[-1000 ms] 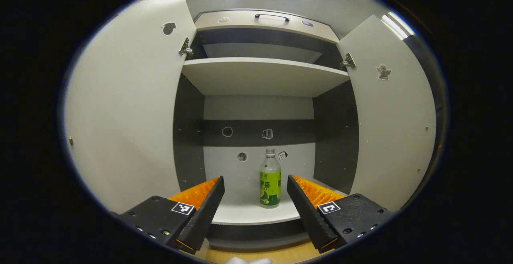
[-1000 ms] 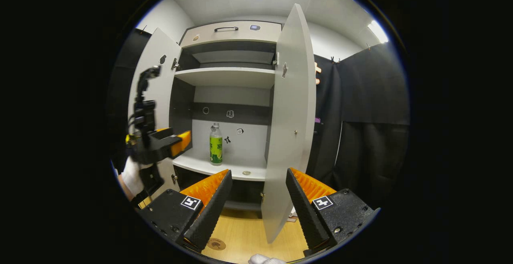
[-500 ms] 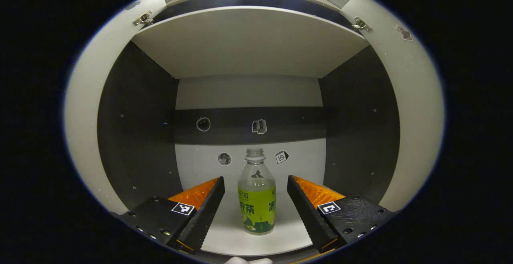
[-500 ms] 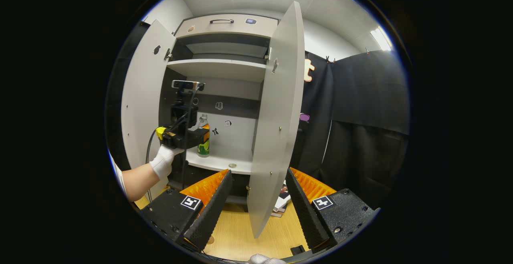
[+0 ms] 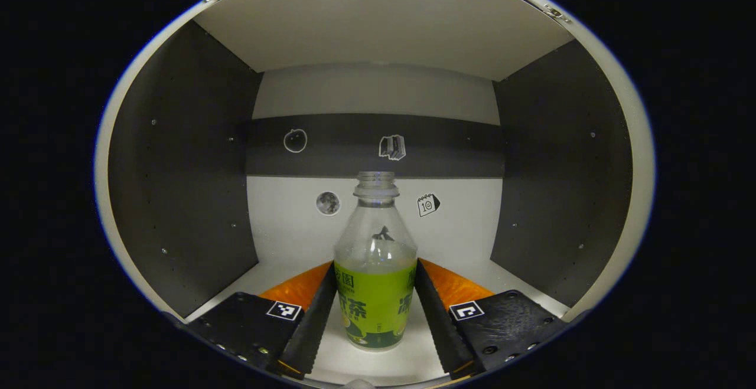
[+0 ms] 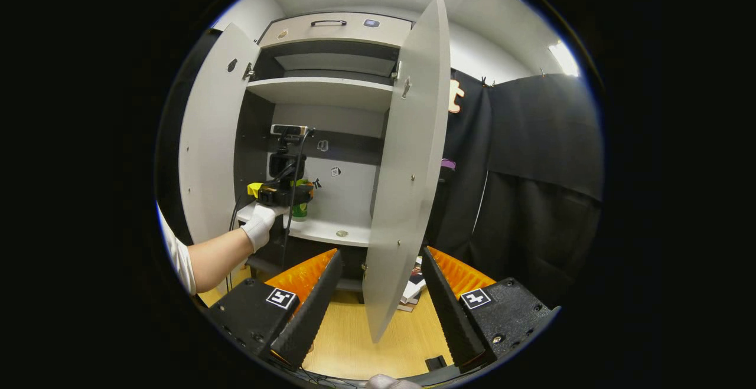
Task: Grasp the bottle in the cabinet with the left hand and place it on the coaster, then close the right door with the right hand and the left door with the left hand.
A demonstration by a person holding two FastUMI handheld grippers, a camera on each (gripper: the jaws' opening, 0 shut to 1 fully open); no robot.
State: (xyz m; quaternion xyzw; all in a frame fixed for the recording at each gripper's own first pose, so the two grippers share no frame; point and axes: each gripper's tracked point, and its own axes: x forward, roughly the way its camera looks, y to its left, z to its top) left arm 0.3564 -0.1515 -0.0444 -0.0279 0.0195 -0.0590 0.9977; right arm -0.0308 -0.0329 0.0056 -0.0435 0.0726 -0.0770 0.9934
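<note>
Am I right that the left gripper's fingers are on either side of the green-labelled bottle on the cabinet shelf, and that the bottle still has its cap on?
Not quite: the bottle has no cap; the left gripper view shows its neck open at the top. The rest holds: the left gripper has a finger on either side of the bottle, which stands on the cabinet shelf.

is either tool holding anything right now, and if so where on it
The left tool has its fingers against both sides of the bottle, at the green label on its lower body. The right tool is open and holds nothing.
</note>
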